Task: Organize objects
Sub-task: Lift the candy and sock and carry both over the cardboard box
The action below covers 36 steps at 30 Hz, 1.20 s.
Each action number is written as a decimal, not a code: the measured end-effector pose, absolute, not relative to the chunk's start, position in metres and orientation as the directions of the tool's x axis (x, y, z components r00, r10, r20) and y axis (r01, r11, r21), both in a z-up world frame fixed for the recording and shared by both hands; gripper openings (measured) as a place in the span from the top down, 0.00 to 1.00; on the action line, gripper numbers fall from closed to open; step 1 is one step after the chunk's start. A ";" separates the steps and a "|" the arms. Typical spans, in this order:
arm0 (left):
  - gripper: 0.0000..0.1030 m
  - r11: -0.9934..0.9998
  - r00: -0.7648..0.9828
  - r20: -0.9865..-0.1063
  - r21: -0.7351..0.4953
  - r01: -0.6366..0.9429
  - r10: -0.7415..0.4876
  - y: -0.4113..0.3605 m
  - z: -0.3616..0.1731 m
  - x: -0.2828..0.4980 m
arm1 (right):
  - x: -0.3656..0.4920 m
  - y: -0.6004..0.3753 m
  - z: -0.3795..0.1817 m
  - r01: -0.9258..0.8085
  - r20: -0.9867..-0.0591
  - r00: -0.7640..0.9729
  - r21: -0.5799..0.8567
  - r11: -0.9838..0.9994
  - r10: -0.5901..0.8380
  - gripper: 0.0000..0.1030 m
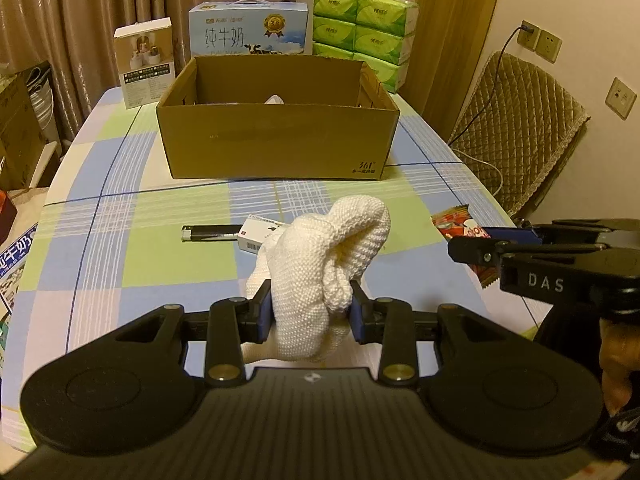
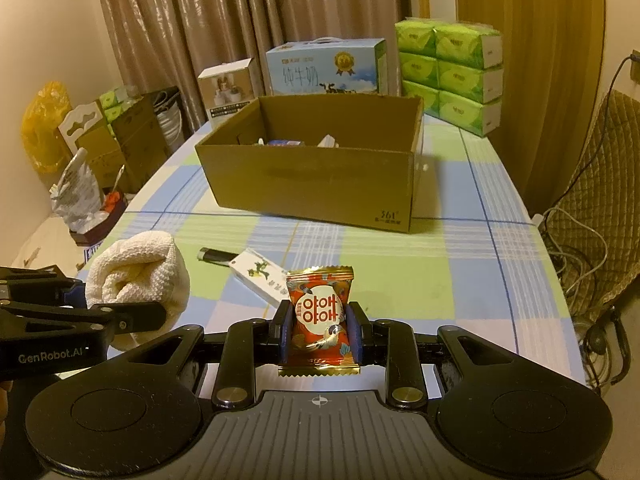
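Note:
My left gripper [image 1: 311, 307] is shut on a rolled white knitted glove [image 1: 320, 272], held above the checked tablecloth; the same glove [image 2: 138, 276] shows at the left of the right wrist view. My right gripper [image 2: 320, 330] is shut on a red and gold snack packet [image 2: 320, 312], which stands upright between the pads; its corner [image 1: 456, 220] peeks out beyond the right gripper in the left wrist view. An open cardboard box [image 1: 276, 140] [image 2: 316, 184] sits farther back with a few small items inside. A black lighter [image 1: 208, 234] [image 2: 214, 255] and a small white carton [image 1: 258, 236] [image 2: 260, 276] lie on the cloth between the grippers and the box.
Behind the box stand a blue milk carton [image 1: 248, 30], a small white product box [image 1: 146, 62] and stacked green tissue packs [image 1: 364, 32]. A quilted chair [image 1: 516, 132] with cables is off the table's right edge. Boxes and bags crowd the floor [image 2: 100, 152] at left.

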<state>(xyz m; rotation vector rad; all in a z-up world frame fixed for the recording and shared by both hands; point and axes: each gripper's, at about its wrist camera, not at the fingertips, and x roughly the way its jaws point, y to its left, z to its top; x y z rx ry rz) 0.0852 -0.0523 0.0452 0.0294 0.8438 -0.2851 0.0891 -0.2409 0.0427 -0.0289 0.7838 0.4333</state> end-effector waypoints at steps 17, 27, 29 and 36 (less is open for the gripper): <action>0.69 0.947 0.632 -0.724 -0.088 0.310 -0.275 -0.042 0.098 0.140 | 0.138 -0.243 0.092 -0.429 -0.649 0.639 0.146 0.891 0.414 0.75; 0.69 0.939 0.610 -0.744 -0.067 0.338 -0.273 -0.039 0.124 0.189 | 0.184 -0.233 0.116 -0.455 -0.670 0.605 0.153 0.877 0.431 0.75; 0.69 0.939 0.598 -0.756 -0.065 0.337 -0.267 -0.038 0.125 0.201 | 0.196 -0.233 0.120 -0.457 -0.681 0.583 0.176 0.872 0.444 0.75; 0.69 0.941 0.574 -0.784 -0.038 0.338 -0.238 -0.036 0.130 0.233 | 0.228 -0.228 0.133 -0.472 -0.698 0.563 0.168 0.866 0.442 0.75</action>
